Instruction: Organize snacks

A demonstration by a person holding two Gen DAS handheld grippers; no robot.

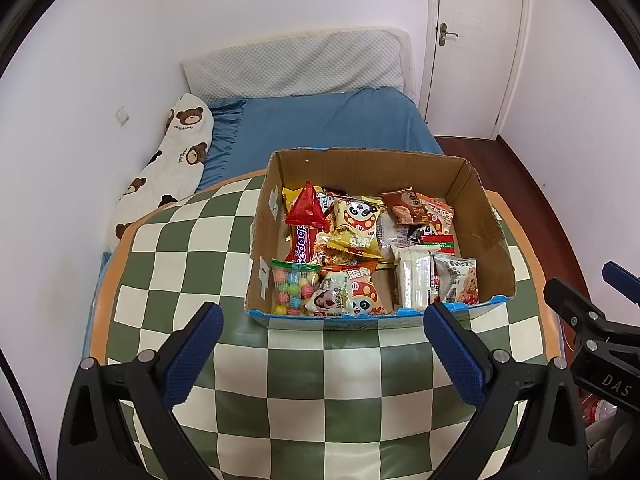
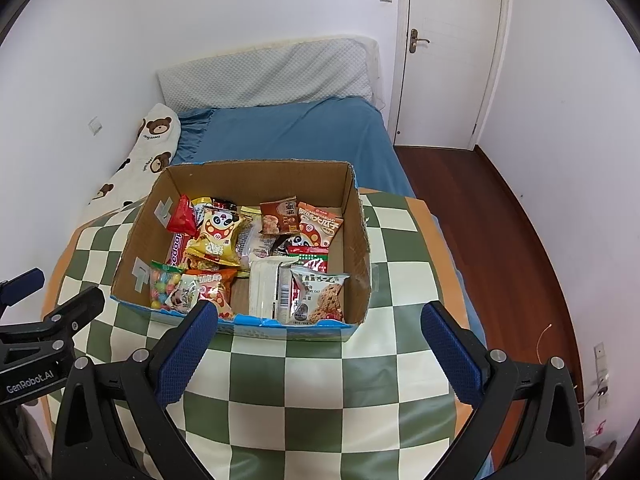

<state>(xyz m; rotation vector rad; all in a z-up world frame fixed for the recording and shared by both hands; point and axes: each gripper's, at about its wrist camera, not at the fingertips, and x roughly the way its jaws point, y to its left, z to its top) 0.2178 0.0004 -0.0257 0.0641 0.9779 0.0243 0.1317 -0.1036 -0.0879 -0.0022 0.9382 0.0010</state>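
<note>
A cardboard box [image 1: 492,224] [image 2: 356,248] sits on a green-and-white checkered table [image 1: 320,380] [image 2: 320,380] and holds several snack packets. Among them are a yellow panda packet [image 1: 358,226] [image 2: 216,236], a bag of coloured candy balls [image 1: 294,286] [image 2: 162,284], a white wrapped bar [image 1: 416,278] [image 2: 264,288] and a cookie packet [image 1: 458,280] [image 2: 320,298]. My left gripper [image 1: 323,322] hangs open just in front of the box with nothing between its fingers. My right gripper [image 2: 319,320] is open too, empty, at the box's near wall.
Behind the table lies a bed with a blue sheet [image 1: 328,124] [image 2: 288,136], a grey pillow and a bear-print pillow [image 1: 176,152]. A white door [image 1: 476,40] [image 2: 452,48] and dark wood floor [image 2: 500,220] are to the right. Each gripper shows at the other view's edge.
</note>
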